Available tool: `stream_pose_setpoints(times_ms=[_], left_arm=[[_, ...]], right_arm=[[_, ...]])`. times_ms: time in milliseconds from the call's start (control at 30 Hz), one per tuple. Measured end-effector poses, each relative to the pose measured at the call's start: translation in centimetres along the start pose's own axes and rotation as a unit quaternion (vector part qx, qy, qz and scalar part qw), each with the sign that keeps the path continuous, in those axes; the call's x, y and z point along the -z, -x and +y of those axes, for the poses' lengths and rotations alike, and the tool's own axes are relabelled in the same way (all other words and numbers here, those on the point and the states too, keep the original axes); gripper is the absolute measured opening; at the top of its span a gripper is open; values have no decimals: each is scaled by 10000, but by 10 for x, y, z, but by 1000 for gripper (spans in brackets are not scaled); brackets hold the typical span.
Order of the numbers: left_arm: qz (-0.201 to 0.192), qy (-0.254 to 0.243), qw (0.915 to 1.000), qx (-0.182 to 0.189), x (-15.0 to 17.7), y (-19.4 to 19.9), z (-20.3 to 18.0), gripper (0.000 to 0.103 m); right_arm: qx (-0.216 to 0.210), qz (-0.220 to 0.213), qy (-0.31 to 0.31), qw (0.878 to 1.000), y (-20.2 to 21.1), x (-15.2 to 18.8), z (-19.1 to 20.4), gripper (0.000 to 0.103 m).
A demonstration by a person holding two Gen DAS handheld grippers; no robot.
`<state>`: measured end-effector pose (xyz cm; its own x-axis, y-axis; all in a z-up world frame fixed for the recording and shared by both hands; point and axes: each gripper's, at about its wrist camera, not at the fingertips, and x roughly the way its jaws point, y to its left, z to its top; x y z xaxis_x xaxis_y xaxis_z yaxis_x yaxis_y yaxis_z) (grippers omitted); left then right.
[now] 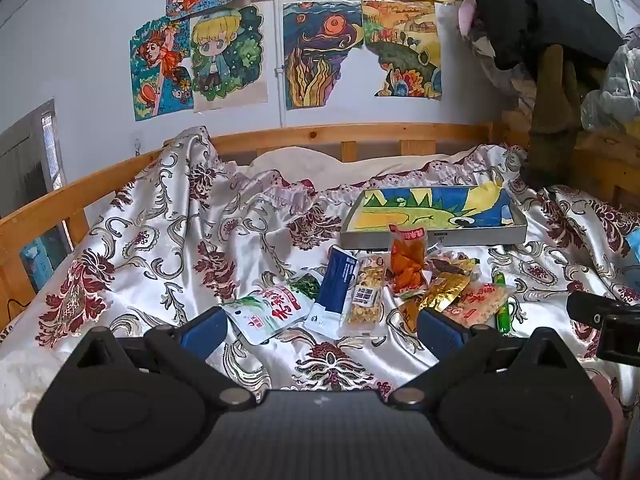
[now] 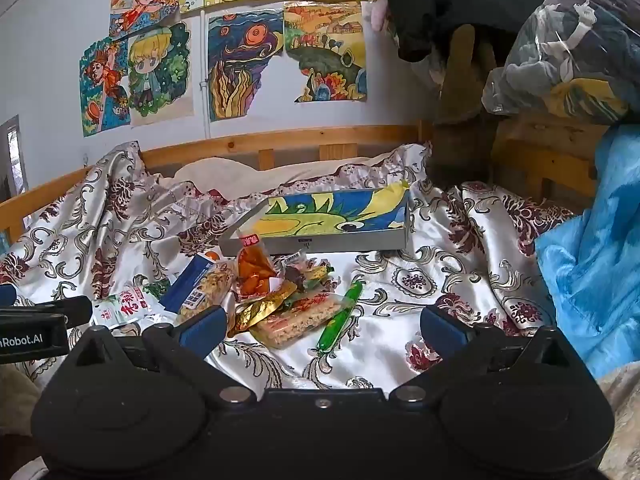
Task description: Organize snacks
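A heap of snack packets lies on a flowered satin bedspread [image 1: 160, 248]. In the heap are a white and green packet [image 1: 267, 312], a blue and white pouch [image 1: 336, 292], a clear packet of yellow bits [image 1: 366, 290], an orange packet [image 1: 406, 260], a gold wrapper [image 1: 442, 296] and a green stick [image 2: 340, 316]. Behind the heap rests a shallow grey box [image 1: 436, 237] lined with a yellow and blue drawing. My left gripper [image 1: 322, 330] hangs open just short of the heap. My right gripper [image 2: 322, 330] is open too, nothing between its blue fingers [image 2: 202, 330].
A wooden bed rail [image 1: 320, 134] runs along the back and left, with drawings [image 1: 228, 56] taped to the wall above. Dark clothes [image 2: 440, 8] and bagged bedding [image 2: 568, 48] pile up at the right on a wooden frame. A blue cloth [image 2: 600, 248] lies at the right.
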<state>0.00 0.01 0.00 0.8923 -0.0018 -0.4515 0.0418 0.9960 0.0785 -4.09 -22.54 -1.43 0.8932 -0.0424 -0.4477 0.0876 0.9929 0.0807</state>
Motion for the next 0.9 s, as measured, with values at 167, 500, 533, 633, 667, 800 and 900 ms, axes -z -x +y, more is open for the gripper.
stream_pose_setpoints(times_ms=[167,500,533,633,667,800,900], left_arm=[[0,-5,10000,-22,0,1,0,103],[54,-10,10000,32,7,-4,0,103],[52,-13,10000,31,7,-4,0,103],[78,-11,10000,30,4,-4,0,103],[78,-11,10000,31,4,-4,1,103],[83,-11,10000,31,4,-4,0,103],[85,-10,10000,29,4,-4,0,103]], right_arm=[[-16,3,-6,10000,-1,0,0,102],[-9,25,-19,10000,-1,1,0,102],[-12,29,-25,10000,-1,1,0,102],[-12,31,-27,10000,-1,1,0,102],[-14,32,-28,10000,-1,1,0,102],[-12,35,-30,10000,-1,1,0,102],[-16,37,-34,10000,-1,1,-1,102]])
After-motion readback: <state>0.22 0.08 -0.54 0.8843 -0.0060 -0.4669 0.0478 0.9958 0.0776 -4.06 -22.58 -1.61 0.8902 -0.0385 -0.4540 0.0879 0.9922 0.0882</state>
